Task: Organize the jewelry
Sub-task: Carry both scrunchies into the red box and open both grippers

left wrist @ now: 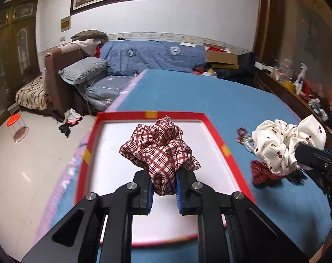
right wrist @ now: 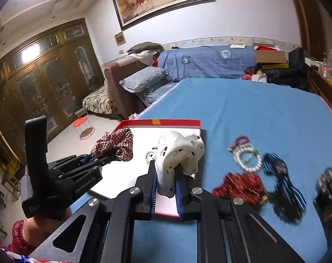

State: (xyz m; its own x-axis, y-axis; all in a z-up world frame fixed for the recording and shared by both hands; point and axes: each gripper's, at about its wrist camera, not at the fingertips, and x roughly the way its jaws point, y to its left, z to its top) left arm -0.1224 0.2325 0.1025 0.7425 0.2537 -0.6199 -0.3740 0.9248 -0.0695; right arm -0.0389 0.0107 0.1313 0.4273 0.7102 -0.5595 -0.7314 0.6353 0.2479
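My left gripper [left wrist: 164, 186] is shut on a red plaid scrunchie [left wrist: 161, 149] and holds it above the white inside of a red-rimmed tray [left wrist: 228, 153]. My right gripper [right wrist: 166, 186] is shut on a white cherry-print scrunchie [right wrist: 176, 151] over the tray's right edge [right wrist: 166, 122]. In the right wrist view the left gripper [right wrist: 104, 155] shows at the left with the plaid scrunchie [right wrist: 117, 142]. On the blue tabletop lie a red patterned scrunchie [right wrist: 240, 186], a pearl bracelet [right wrist: 247, 157] and a blue striped hair tie [right wrist: 282, 182].
The blue-covered table [right wrist: 264, 114] ends at a lilac left edge [left wrist: 62, 175] beside the tray. A dark object [right wrist: 328, 182] lies at the far right. A sofa [left wrist: 56, 83] and a red stool [left wrist: 16, 125] stand beyond on the floor.
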